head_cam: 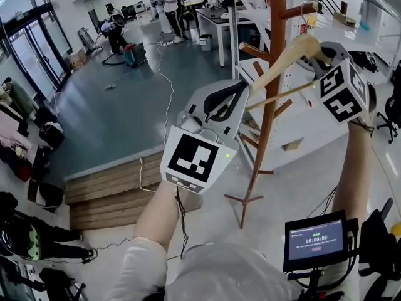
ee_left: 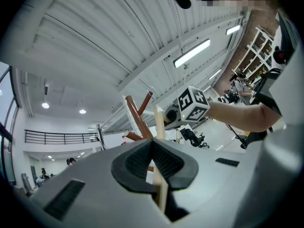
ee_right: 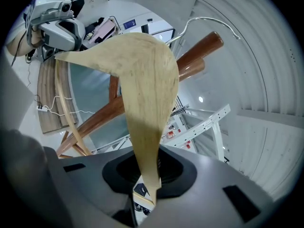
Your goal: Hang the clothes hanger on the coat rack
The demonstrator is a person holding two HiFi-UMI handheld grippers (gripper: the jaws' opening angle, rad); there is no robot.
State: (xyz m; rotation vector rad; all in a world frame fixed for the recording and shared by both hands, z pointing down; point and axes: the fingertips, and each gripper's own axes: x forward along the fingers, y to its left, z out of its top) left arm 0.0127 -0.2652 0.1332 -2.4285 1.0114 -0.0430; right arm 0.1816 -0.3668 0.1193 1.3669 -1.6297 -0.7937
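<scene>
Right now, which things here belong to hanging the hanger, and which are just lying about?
For the job: pale wooden clothes hanger with metal hook; reddish-brown wooden coat rack; left gripper and right gripper, jaws shut on the hanger.
Just lying about: small blue-lit display screen; pale wooden steps; white-legged desk at the back.

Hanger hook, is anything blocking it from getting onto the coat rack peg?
Nothing visible does. In the right gripper view, the wooden hanger's metal hook curves just over the tip of the brown coat rack peg, with only open air between them. I cannot tell whether it touches the peg yet.
</scene>
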